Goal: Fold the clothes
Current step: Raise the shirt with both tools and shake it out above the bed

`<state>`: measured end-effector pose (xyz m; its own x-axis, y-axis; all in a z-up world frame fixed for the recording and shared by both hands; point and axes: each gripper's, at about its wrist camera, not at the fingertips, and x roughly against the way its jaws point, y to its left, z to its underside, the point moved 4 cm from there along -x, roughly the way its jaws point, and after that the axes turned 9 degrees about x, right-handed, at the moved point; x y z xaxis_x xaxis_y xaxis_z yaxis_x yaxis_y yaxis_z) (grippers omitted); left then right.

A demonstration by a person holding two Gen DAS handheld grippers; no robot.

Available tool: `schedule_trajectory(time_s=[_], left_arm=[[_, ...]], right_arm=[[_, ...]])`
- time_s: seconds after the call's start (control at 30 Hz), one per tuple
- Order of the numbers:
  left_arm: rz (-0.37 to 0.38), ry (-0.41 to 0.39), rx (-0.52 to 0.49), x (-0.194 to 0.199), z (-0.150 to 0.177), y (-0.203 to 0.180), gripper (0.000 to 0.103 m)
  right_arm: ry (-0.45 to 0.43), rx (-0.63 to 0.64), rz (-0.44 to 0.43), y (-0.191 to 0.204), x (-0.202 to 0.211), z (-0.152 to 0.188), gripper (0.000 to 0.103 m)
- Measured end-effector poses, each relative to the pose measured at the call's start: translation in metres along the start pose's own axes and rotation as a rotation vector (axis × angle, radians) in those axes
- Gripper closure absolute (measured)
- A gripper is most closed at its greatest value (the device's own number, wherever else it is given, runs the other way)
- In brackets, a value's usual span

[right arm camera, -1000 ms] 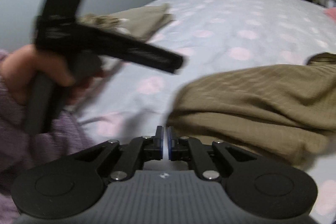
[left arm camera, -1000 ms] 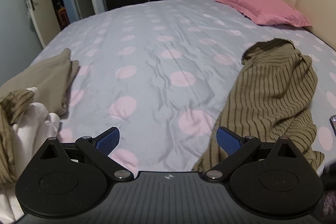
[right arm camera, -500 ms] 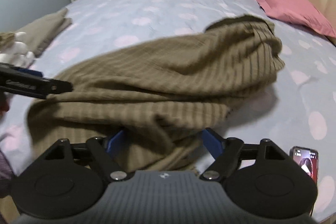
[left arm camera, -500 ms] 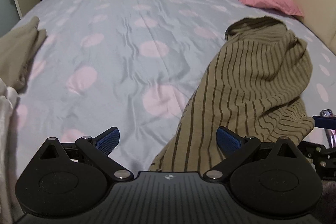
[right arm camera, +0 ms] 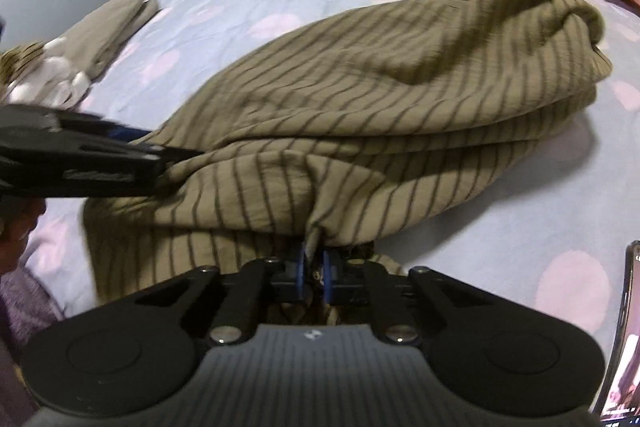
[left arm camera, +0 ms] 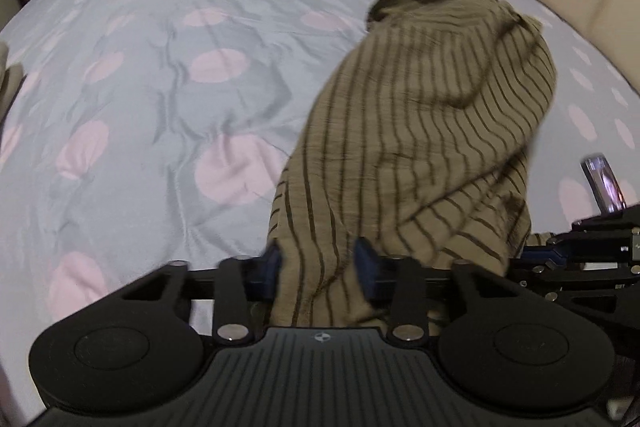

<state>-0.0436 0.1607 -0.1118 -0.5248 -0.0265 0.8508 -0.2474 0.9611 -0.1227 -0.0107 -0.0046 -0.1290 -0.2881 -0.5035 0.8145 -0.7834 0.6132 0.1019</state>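
Shirt point(right arm camera: 400, 115) lies bunched near the bed's point(left arm camera: 160, 67) front edge. Both grippers have just been closing: the right point(right arm camera: 315, 277) pinches a small tuck, the left point(left arm camera: 316, 269) half-closed around a thick fold. Lifting now could drop that tuck, or raise doubled layers.

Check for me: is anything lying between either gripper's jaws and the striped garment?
Nothing visible. The left gripper has the striped garment bunched between its just-closing jaws, and the right gripper has closed onto a fold at the near edge. The phone lies off to the side.
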Motion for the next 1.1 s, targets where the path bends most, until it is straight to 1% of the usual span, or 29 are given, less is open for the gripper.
schedule_trajectory(time_s=[0.1, 0.2, 0.23, 0.27, 0.3, 0.33, 0.37, 0.43, 0.47, 0.57, 0.6, 0.63, 0.67, 0.73, 0.77, 0.8, 0.83, 0.97, 1.03, 1.07, 1.1], left_arm=[[0.003, 0.026, -0.036, 0.007, 0.007, -0.003, 0.084], [0.004, 0.053, -0.063, 0.016, 0.013, -0.004, 0.091], [0.005, 0.064, -0.072, 0.019, 0.016, -0.003, 0.093], [0.007, 0.074, -0.077, 0.022, 0.019, -0.003, 0.094], [0.011, 0.083, -0.079, 0.025, 0.023, -0.002, 0.095], [0.017, 0.089, -0.078, 0.029, 0.026, -0.001, 0.095], [0.019, 0.092, -0.075, 0.032, 0.029, 0.0, 0.095], [0.015, 0.076, -0.063, 0.038, 0.029, 0.004, 0.095], [0.013, 0.065, -0.056, 0.041, 0.029, 0.006, 0.095], [0.023, 0.022, -0.032, 0.053, 0.022, 0.01, 0.094], [0.031, 0.007, -0.024, 0.056, 0.018, 0.012, 0.091], [0.038, -0.008, -0.017, 0.06, 0.013, 0.013, 0.085], [0.045, -0.023, -0.011, 0.064, 0.009, 0.014, 0.082], [0.055, -0.05, -0.005, 0.07, -0.003, 0.016, 0.072], [0.054, -0.058, -0.006, 0.071, -0.009, 0.016, 0.068], [0.05, -0.063, -0.012, 0.07, -0.016, 0.016, 0.06], [0.047, -0.068, -0.02, 0.07, -0.022, 0.016, 0.056], [0.038, -0.061, -0.069, 0.059, -0.047, 0.012, 0.055], [0.035, -0.059, -0.104, 0.05, -0.058, 0.009, 0.051], [0.036, -0.059, -0.115, 0.044, -0.064, 0.008, 0.05], [0.041, -0.057, -0.118, 0.039, -0.07, 0.008, 0.048]], right_arm=[[0.009, 0.045, -0.044, 0.015, 0.006, 0.002, 0.096], [0.031, 0.095, -0.113, 0.034, 0.015, 0.009, 0.099], [0.041, 0.116, -0.138, 0.042, 0.017, 0.013, 0.102], [0.056, 0.136, -0.172, 0.05, 0.019, 0.017, 0.103], [0.076, 0.148, -0.224, 0.058, 0.02, 0.022, 0.103], [0.097, 0.156, -0.282, 0.069, 0.022, 0.025, 0.103], [0.114, 0.179, -0.316, 0.081, 0.023, 0.03, 0.103], [0.126, 0.249, -0.291, 0.094, 0.024, 0.037, 0.103], [0.124, 0.259, -0.273, 0.095, 0.025, 0.038, 0.103], [0.103, 0.222, -0.234, 0.083, 0.027, 0.03, 0.102], [0.092, 0.214, -0.214, 0.076, 0.03, 0.027, 0.101], [0.081, 0.206, -0.198, 0.07, 0.033, 0.023, 0.101], [0.076, 0.197, -0.188, 0.063, 0.036, 0.02, 0.101], [0.068, 0.179, -0.172, 0.05, 0.042, 0.014, 0.099], [0.062, 0.177, -0.16, 0.042, 0.047, 0.01, 0.098], [0.055, 0.182, -0.141, 0.033, 0.052, 0.006, 0.098], [0.048, 0.19, -0.117, 0.023, 0.056, 0.002, 0.098], [0.039, 0.203, -0.001, -0.031, 0.074, -0.016, 0.097], [0.04, 0.188, 0.058, -0.062, 0.08, -0.025, 0.096], [0.039, 0.171, 0.09, -0.079, 0.083, -0.029, 0.094], [0.034, 0.151, 0.112, -0.095, 0.084, -0.033, 0.087]])
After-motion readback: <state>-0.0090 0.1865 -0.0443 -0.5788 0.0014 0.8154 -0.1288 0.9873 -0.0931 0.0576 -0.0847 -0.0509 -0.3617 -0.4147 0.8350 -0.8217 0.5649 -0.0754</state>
